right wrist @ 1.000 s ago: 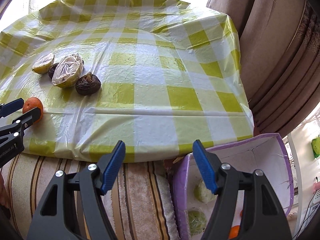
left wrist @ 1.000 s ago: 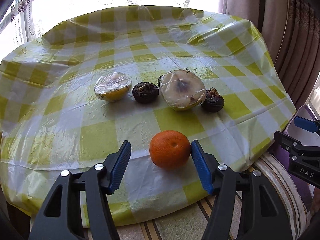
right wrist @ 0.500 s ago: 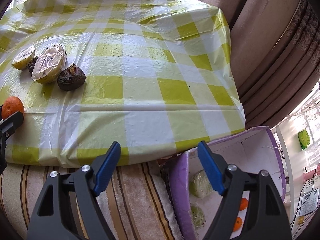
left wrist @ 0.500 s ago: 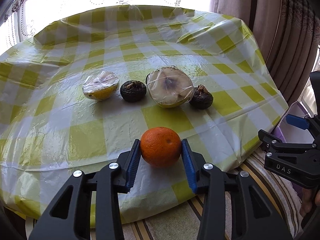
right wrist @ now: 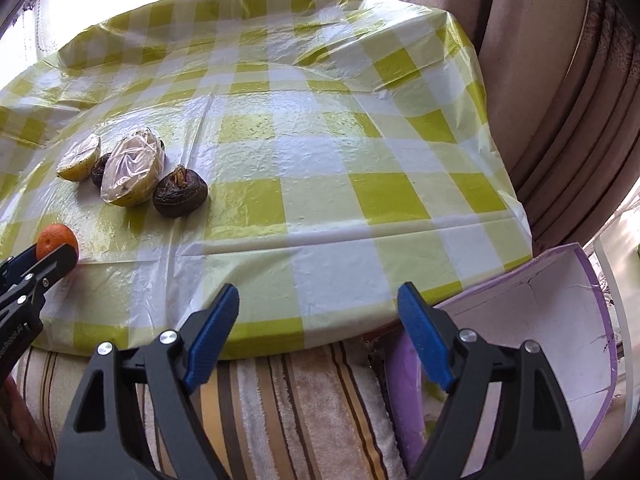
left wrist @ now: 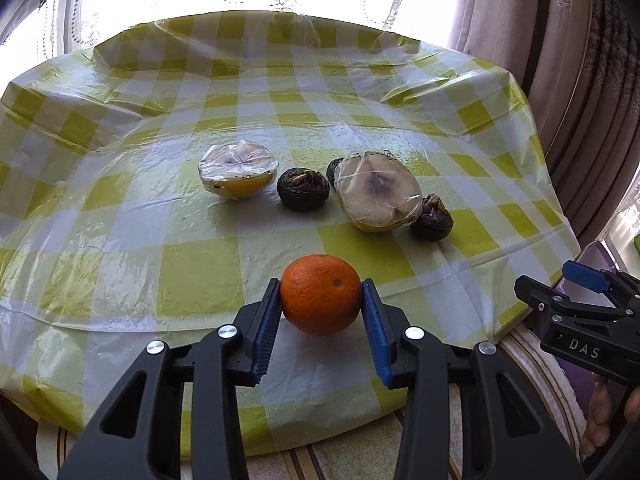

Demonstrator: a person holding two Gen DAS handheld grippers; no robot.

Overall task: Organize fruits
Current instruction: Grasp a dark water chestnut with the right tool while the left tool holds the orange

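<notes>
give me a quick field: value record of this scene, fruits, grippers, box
left gripper: shut on the orange
right gripper: opening, nothing between its fingers
wrapped fruit halves: two, a smaller and a larger
dark round fruits: three visible, beside the halves, one between them
surface: checked tablecloth
purple box: beside the table, right of the right gripper

Glossy crinkled plastic tablecloth [left wrist: 168,264]

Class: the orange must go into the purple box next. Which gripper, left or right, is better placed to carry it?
Left. The left gripper is shut on the orange; the right gripper, opening, holds nothing beside the purple box.
</notes>
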